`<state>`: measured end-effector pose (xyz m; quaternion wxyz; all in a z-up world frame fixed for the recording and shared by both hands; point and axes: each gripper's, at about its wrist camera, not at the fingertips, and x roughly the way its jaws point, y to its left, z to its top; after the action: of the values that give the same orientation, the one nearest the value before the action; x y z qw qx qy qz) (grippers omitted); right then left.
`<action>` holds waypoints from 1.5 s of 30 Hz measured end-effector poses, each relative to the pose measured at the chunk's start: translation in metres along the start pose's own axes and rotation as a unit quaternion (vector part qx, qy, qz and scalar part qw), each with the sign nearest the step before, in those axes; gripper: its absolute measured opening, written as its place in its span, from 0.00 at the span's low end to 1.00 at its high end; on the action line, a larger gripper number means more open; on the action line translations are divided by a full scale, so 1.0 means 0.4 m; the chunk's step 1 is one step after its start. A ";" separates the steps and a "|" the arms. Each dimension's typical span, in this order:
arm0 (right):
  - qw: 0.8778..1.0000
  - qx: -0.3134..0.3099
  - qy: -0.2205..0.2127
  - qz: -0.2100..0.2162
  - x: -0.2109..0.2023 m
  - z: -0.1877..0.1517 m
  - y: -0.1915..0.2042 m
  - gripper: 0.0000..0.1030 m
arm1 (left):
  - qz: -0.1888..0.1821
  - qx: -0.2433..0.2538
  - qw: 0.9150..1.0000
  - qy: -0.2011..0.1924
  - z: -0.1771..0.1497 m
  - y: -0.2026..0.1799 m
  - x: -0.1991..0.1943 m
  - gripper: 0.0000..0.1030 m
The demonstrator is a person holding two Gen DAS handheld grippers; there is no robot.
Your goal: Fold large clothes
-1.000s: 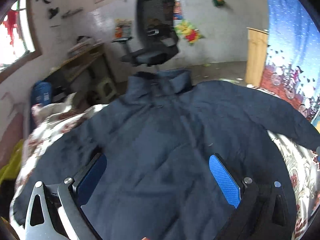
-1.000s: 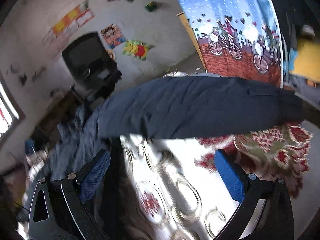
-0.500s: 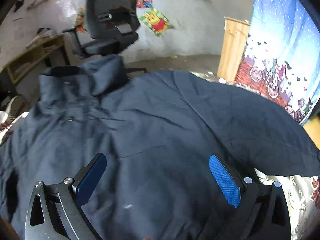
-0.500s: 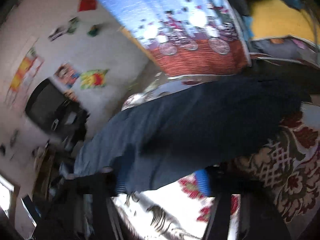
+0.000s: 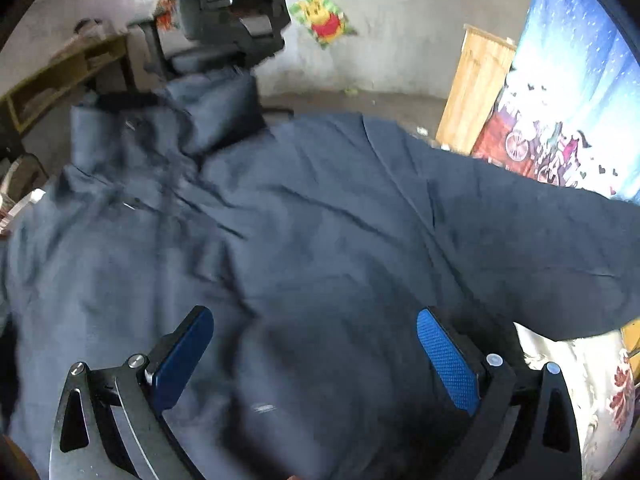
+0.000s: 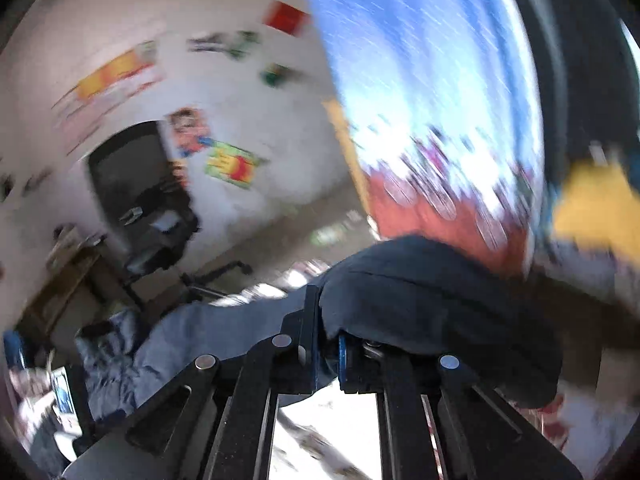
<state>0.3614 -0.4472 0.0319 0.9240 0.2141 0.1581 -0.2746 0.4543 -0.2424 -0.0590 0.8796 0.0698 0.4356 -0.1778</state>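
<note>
A dark navy jacket (image 5: 304, 240) lies spread front up on a floral bedspread (image 5: 592, 384), collar at the far side. My left gripper (image 5: 316, 344) is open and empty, hovering low over the jacket's body. Its blue pads (image 5: 448, 364) stand wide apart. In the right wrist view my right gripper (image 6: 328, 344) is shut on the jacket's sleeve (image 6: 432, 304) and holds it lifted off the bed. The sleeve drapes over the right finger and trails left to the jacket body (image 6: 120, 356).
A black office chair (image 5: 232, 12) stands behind the collar, by a white wall with posters. A wooden board (image 5: 476, 88) and a blue printed curtain (image 5: 576, 80) are at the right. A wooden desk (image 5: 52, 80) is at the left.
My right gripper closed on the sleeve and lifted it, swinging fast; its view is blurred. My left gripper moved forward and right, lower over the jacket, still open.
</note>
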 end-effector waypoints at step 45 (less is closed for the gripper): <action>0.900 -0.345 0.183 0.194 -0.048 -0.422 0.448 0.68 | 0.081 -0.130 0.988 -0.016 -0.217 0.637 -0.202 0.99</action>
<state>0.4195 -0.2215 -0.0499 0.9297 -0.0456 0.3647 0.0256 0.4402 0.0385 -0.0561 0.8995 -0.0124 0.4340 -0.0486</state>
